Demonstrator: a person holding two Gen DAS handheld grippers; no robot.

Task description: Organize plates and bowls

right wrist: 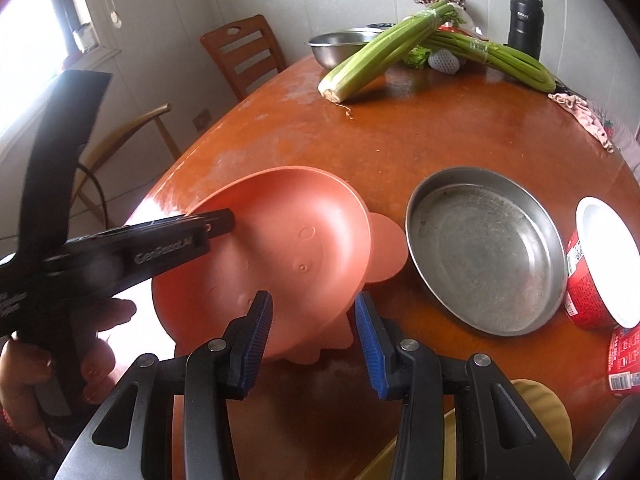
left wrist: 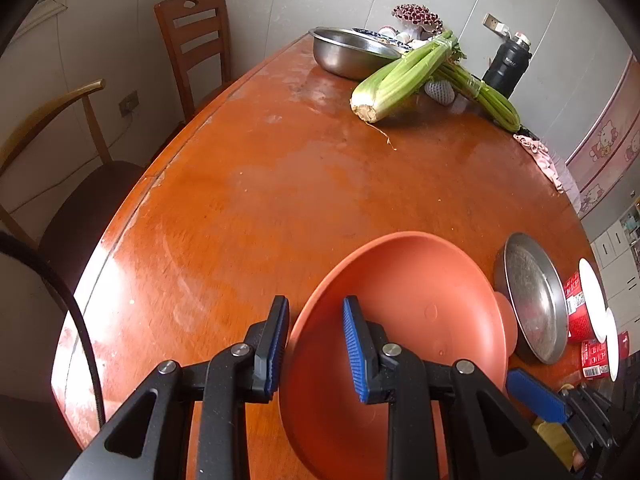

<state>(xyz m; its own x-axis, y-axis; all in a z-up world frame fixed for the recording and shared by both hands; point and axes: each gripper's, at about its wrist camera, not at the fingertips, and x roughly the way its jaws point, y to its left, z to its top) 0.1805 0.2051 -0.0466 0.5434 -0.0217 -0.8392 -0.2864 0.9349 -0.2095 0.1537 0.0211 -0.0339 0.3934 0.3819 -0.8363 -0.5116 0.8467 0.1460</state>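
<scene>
While the left hand-held gripper [left wrist: 316, 344] straddles the rim of the pink bowl [left wrist: 404, 320] with its jaws apart, one inside and one outside, nothing is clamped yet. The bowl sits tilted on the worktop [left wrist: 248, 200], at about five o'clock in the left wrist view. The right hand-held gripper [right wrist: 314, 338] is also spread open around the bowl's near rim. As I judge it, the risk is a shallow bite: a pinch on the thin, sloping rim could let the bowl slip or swing down and knock the steel pan [right wrist: 484, 252] just beside it at three o'clock. Two tools pulling unevenly could also twist it loose. The right wrist view shows the person's hand [right wrist: 80, 356], a red cup [right wrist: 588, 292] and a yellow dish [right wrist: 548, 412] nearest. The left view alone shows the dark seat of the near chair [left wrist: 84, 208]. Far off at one o'clock lie the celery [left wrist: 400, 76] and a steel basin [left wrist: 348, 52].
</scene>
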